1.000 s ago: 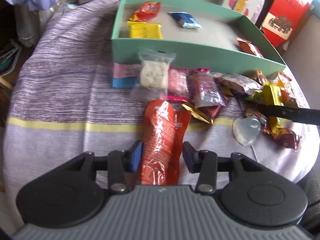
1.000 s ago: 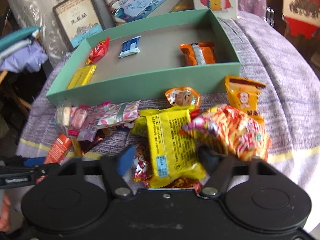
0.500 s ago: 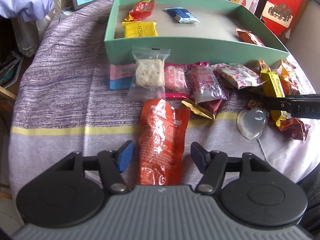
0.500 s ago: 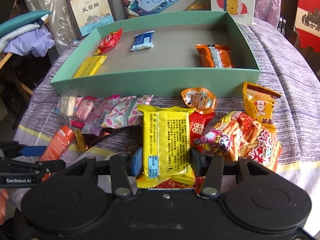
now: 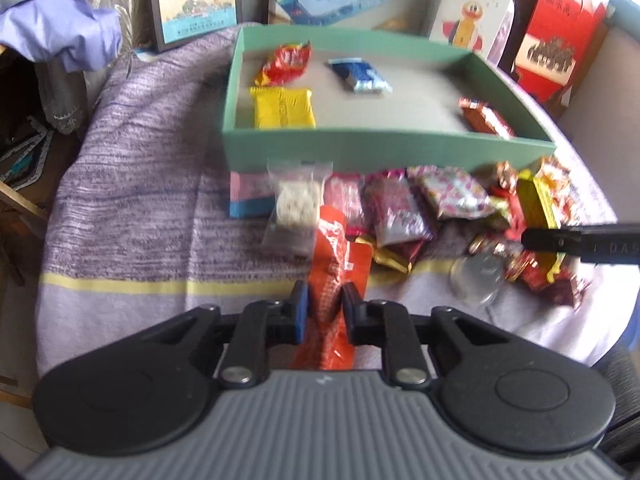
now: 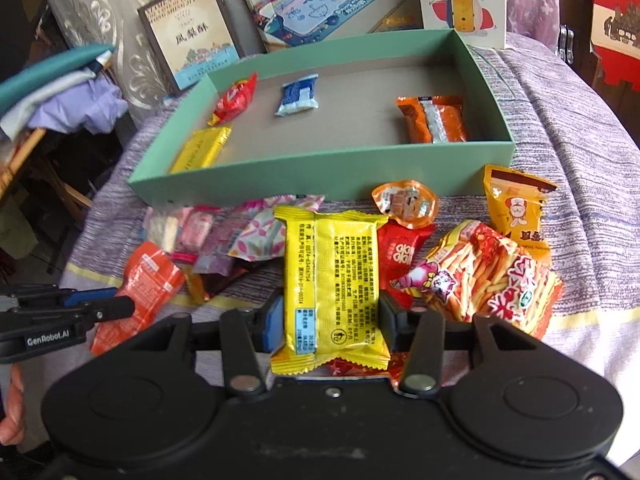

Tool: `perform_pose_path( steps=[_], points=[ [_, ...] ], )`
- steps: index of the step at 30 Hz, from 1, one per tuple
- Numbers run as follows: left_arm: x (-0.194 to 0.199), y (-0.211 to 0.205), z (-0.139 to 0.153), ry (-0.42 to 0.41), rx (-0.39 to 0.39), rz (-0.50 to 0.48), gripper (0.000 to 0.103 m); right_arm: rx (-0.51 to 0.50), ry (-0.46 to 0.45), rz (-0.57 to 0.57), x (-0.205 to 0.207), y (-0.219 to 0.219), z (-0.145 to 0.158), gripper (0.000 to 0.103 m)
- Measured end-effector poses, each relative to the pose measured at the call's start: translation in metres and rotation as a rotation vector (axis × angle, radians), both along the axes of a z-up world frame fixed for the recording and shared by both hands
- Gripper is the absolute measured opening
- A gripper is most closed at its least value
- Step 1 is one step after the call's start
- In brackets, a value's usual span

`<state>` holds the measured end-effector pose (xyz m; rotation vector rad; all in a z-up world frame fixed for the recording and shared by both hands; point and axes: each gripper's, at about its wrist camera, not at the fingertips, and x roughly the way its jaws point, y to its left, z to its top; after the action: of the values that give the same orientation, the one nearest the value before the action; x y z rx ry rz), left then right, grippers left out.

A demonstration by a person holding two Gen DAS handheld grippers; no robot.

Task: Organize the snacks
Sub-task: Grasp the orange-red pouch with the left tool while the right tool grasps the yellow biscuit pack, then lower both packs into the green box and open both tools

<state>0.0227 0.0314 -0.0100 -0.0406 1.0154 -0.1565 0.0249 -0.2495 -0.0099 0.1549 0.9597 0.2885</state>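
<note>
An open green box (image 5: 384,148) stands on the purple striped cloth and holds a few snack packets. Just before its front wall lies a row of loose snacks. My left gripper (image 5: 323,305) is shut on the near end of a long orange-red packet (image 5: 336,256), which is pinched narrow between the pads. The same packet (image 6: 148,280) and the left gripper (image 6: 116,300) show at the left edge of the right wrist view. My right gripper (image 6: 330,316) has its jaws closing on a yellow packet (image 6: 332,272), with both pads against its sides. One right finger (image 5: 560,240) reaches in from the right.
A striped chips bag (image 6: 488,280), an orange pouch (image 6: 516,208) and a small jelly cup (image 6: 404,200) lie right of the yellow packet. Pink and clear wrappers (image 5: 296,204) lie before the box. Printed boxes (image 6: 200,52) stand behind it. Folded clothes (image 5: 60,32) are piled at left.
The left jaws opened wider, then closed on the orange-red packet, and the gripper rose a little. The right jaws closed in on the yellow packet and stayed there.
</note>
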Motion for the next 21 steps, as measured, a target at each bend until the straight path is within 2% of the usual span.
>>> perform_pose_path(
  steps=[7,11,16,21],
  points=[
    [-0.001,0.001,0.019,-0.023,-0.056,-0.008,0.018,0.077,0.003,-0.004,-0.004,-0.009,0.017,0.047],
    [0.011,-0.006,0.034,-0.046,-0.083,-0.022,0.018,0.115,-0.011,-0.019,0.012,-0.016,0.031,0.047],
    [0.054,-0.014,0.063,-0.13,-0.081,-0.027,0.018,0.124,-0.061,-0.065,0.055,-0.027,0.056,0.047],
    [0.117,-0.022,0.079,-0.162,-0.124,-0.004,0.018,0.122,-0.047,-0.097,0.114,-0.031,0.063,0.047]
  ],
)
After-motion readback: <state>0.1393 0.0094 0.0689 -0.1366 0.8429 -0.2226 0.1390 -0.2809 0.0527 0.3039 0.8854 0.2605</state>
